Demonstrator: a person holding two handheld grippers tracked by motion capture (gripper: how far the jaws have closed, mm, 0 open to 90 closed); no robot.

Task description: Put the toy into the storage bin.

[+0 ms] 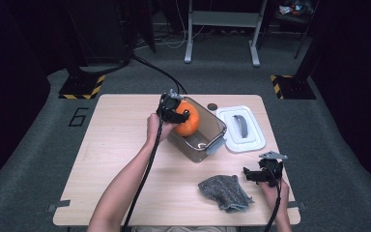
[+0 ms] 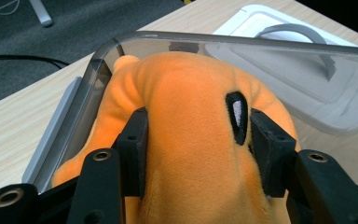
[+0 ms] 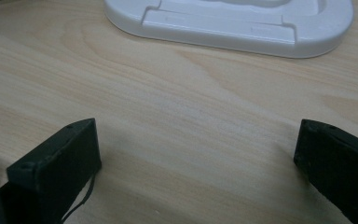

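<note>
An orange plush toy (image 1: 189, 121) sits partly inside a clear plastic container (image 1: 219, 126) at the table's middle back. My left gripper (image 1: 176, 115) is shut on the toy's left side. In the left gripper view both black pads press into the orange plush toy (image 2: 191, 102), between the fingertips of the left gripper (image 2: 196, 135), with the container's rim (image 2: 168, 36) curving around it. My right gripper (image 1: 254, 175) rests low at the front right of the table, jaws pointing left. In the right gripper view the right gripper (image 3: 196, 140) stands wide open over bare wood.
The container's white lid (image 1: 244, 128) with a grey handle lies flat just right of the container, and the lid's edge (image 3: 233, 21) lies ahead of the right jaws. A crumpled grey cloth (image 1: 224, 192) lies left of the right gripper. A small dark disc (image 1: 212, 106) sits behind the container.
</note>
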